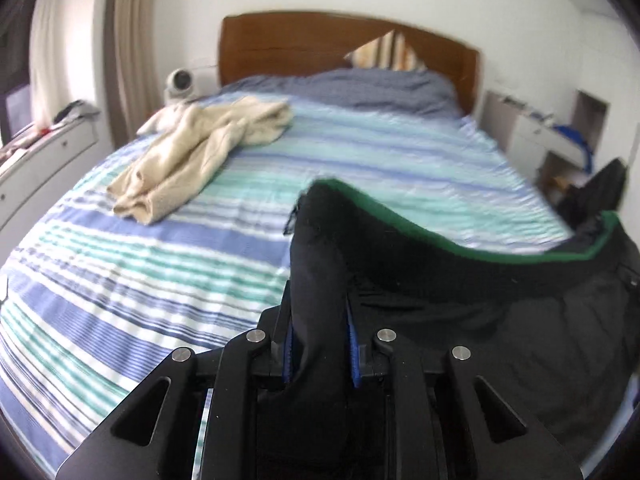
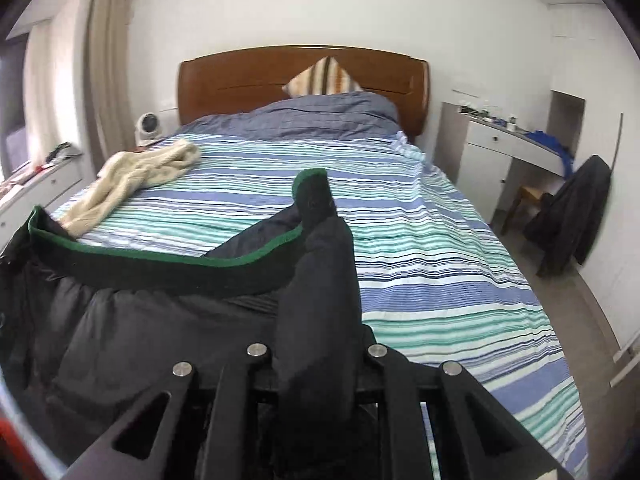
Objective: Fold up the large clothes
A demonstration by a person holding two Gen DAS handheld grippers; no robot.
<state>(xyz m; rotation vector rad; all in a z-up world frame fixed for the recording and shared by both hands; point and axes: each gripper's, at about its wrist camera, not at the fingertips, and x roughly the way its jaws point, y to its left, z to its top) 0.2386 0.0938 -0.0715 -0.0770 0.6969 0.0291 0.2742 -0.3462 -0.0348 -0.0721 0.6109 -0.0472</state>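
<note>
The left hand-held gripper [image 1: 320, 320] sits at the bottom middle of its picture. Its two fingers are pressed in on a bunch of black cloth, which stands up between them. The cloth belongs to a big black garment [image 1: 500, 320] with a green edge [image 1: 440, 236]. From the pinched bunch, the green edge runs in a sagging curve to the right side of the picture. The rest of the garment hangs low and fills the lower right.

The right hand-held gripper [image 2: 316, 360] is at the bottom middle of its picture too. It pinches another bunch of the same black garment [image 2: 160, 320], and the cloth pokes up between the fingers. Here the green edge [image 2: 160, 258] curves away to the left side of the picture. So the garment is held at two spots and stretches between the two grippers, over the near end of the bed [image 2: 440, 260].

The bed has a sheet with blue, green and white stripes. A cream garment [image 2: 136, 180] lies crumpled on the sheet in the upper left part of the picture, well apart from the black one. Farther back lies a grey-blue blanket [image 2: 312, 116], and a striped pillow [image 2: 320, 78] leans on the brown headboard [image 2: 240, 80]. At the right, a dark coat [image 2: 576, 220] hangs over a chair beside a white desk [image 2: 500, 140]. The left wrist picture is a bit blurry.
</note>
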